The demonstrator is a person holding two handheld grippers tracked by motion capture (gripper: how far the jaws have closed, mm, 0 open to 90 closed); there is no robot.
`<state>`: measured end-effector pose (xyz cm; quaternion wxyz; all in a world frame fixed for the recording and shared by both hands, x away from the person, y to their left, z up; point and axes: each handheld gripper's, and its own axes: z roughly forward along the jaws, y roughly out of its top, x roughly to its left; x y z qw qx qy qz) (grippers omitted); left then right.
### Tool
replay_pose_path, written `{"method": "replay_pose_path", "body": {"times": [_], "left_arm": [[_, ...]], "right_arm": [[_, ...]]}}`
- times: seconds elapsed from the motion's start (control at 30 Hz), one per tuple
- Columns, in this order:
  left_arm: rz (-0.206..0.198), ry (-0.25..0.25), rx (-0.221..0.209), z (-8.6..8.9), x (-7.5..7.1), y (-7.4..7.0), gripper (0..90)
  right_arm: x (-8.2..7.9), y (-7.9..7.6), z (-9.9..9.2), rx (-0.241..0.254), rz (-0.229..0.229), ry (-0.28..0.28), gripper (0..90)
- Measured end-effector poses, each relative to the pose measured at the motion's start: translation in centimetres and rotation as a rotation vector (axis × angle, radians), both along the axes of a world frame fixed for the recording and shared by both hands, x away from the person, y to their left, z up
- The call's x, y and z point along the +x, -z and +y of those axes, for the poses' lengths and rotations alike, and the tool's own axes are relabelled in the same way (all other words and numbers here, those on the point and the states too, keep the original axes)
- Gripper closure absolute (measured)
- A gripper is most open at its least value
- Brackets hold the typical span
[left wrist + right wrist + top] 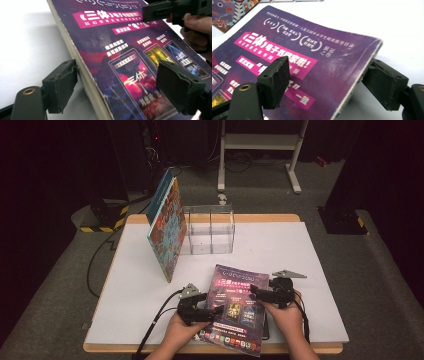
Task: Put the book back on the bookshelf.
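Observation:
A purple paperback (235,310) lies face up at the table's front edge, between both hands. My left gripper (214,312) reaches in from the book's left side. In the left gripper view my left gripper (120,85) straddles the spine: one pad (61,86) sits beside the spine and the other (180,88) hovers over the purple cover (130,50). My right gripper (256,293) comes in from the right. In the right gripper view my right gripper (329,85) has one pad (275,82) above the cover (312,50) and one (384,82) under the raised page edge. Both stand open.
A colourful picture book (167,227) leans upright against a clear acrylic box (210,230) at the table's back. The white tabletop (300,250) stretches bare to the right. A metal stand (260,142) stands beyond the table. Cables (155,320) trail off the front left.

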<state>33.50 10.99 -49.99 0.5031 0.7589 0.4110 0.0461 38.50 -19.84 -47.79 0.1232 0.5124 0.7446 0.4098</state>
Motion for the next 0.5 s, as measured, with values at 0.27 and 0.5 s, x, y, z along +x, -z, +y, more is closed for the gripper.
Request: {"method": "replay_pose_path", "body": {"times": [0.27,0.5], "left_arm": [[0.034,0.008,-0.043,0.1,-0.1,0.6,14.9],[0.028,0.032,-0.025,-1.0,0.8,0.3,20.0]], "right_arm": [[-5.9,1.1,-0.4,0.099,0.008,-0.078,20.5],[-2.9,0.1,0.3,0.022,-0.008,-0.043,26.8]]}}
